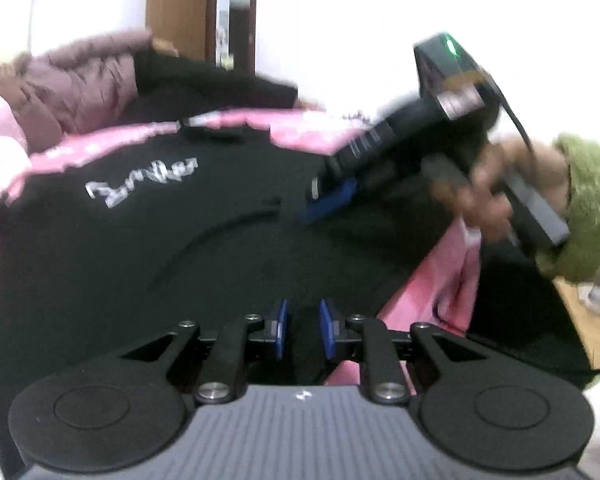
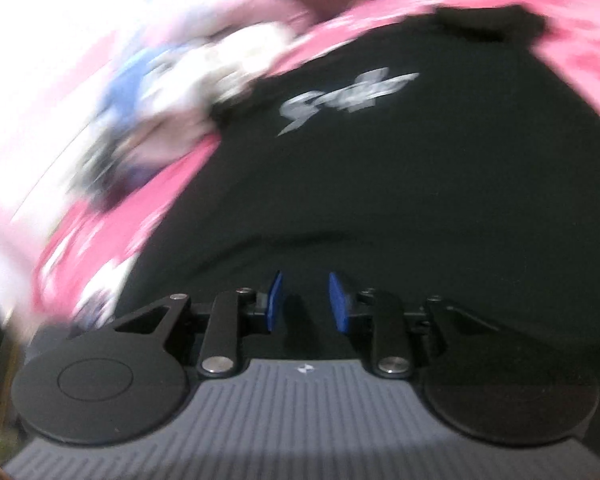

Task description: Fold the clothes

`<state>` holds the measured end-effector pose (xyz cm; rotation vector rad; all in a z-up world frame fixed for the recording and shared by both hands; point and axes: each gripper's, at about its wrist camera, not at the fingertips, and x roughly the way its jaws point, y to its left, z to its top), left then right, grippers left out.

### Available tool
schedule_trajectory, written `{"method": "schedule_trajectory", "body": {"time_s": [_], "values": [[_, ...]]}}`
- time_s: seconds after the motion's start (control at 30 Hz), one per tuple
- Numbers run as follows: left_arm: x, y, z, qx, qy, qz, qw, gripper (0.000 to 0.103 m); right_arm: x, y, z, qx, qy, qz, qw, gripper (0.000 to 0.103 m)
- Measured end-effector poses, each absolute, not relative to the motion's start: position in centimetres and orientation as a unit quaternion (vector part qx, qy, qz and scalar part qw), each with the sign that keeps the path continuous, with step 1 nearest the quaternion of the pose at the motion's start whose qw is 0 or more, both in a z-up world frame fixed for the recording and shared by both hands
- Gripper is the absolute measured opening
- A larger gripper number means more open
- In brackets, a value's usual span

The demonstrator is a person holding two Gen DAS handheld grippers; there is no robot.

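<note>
On pink bedding [image 1: 300,128], black garment [image 1: 180,240]; print [image 2: 346,100] blurred, unreadable.

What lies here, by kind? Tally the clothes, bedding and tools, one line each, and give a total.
Clothes: 2 (black top, mauve padded jacket)
Bedding: 1 (pink cover)
Tools: 2 (left tool, right tool)
Total: 5
The dark heap behind the jacket is too blurred to count.
</note>
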<state>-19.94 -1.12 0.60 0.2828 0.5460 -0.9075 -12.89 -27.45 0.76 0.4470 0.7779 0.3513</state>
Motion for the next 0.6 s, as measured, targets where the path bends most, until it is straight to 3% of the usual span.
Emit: {"method": "schedule_trajectory", "body": {"time_s": [0.03, 0.17, 0.37, 0.6], "values": [[-20.0, -1.1, 0.5, 0.137, 0.258, -0.432, 0.853, 0.019, -12.5, -28.7, 0.6, 0.232, 0.363, 0.130, 0.893, 0.012], [-19.9, -0.5, 0.5, 0.118, 0.269, -0.435, 0.851, 0.020, -13.3, -31.1, 2.8, 0.234, 0.305, 0.057, 0.921, 0.017], [-19.2, 0.3, 0.4, 0.071, 0.295, -0.440, 0.845, 0.024, -11.7, -28.1, 2.2, 0.167, 0.419, 0.196, 0.871, 0.018], [-19.1, 0.8, 0.3, 0.070, 0.300, -0.452, 0.837, 0.028, -4.0, -34.6, 2.1, 0.266, 0.387, 0.052, 0.881, 0.017]]}}
